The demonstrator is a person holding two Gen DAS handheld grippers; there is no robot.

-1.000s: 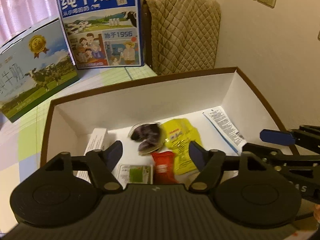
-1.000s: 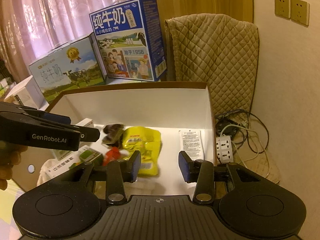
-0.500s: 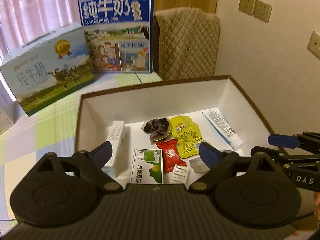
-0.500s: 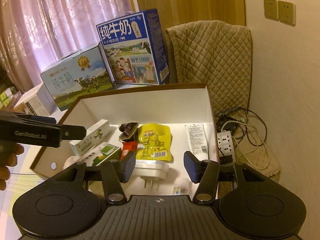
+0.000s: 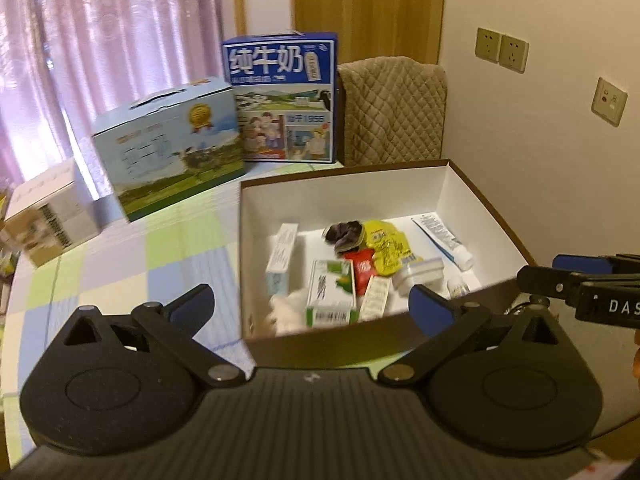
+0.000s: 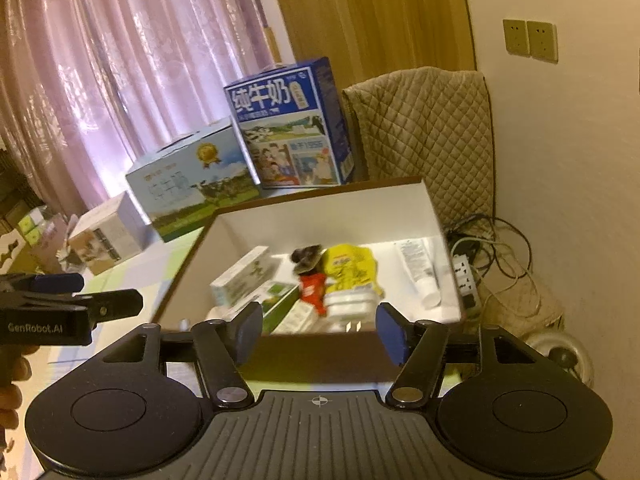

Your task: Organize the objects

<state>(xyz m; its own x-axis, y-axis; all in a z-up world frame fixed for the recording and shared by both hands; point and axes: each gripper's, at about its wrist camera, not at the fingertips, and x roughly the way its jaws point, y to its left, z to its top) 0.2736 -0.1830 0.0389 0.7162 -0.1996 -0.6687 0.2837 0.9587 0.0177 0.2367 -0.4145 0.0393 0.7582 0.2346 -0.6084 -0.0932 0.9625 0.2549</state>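
Observation:
A brown box with white inside sits on the checked tablecloth and holds several small items: a yellow pouch, a red sachet, a green-and-white carton, a long white carton, a white tube, a dark wrapper and a white plug adapter. My left gripper hangs open in front of the box's near wall, holding nothing. My right gripper is open too, above the near wall, also with nothing in it.
Two milk cartons and a small white box stand at the back of the table. A quilted chair back is behind the box. A power strip with cables lies on the floor to the right.
Both grippers have pulled back and up out of the box and opened wider. The white plug adapter now lies in the box in front of the yellow pouch.

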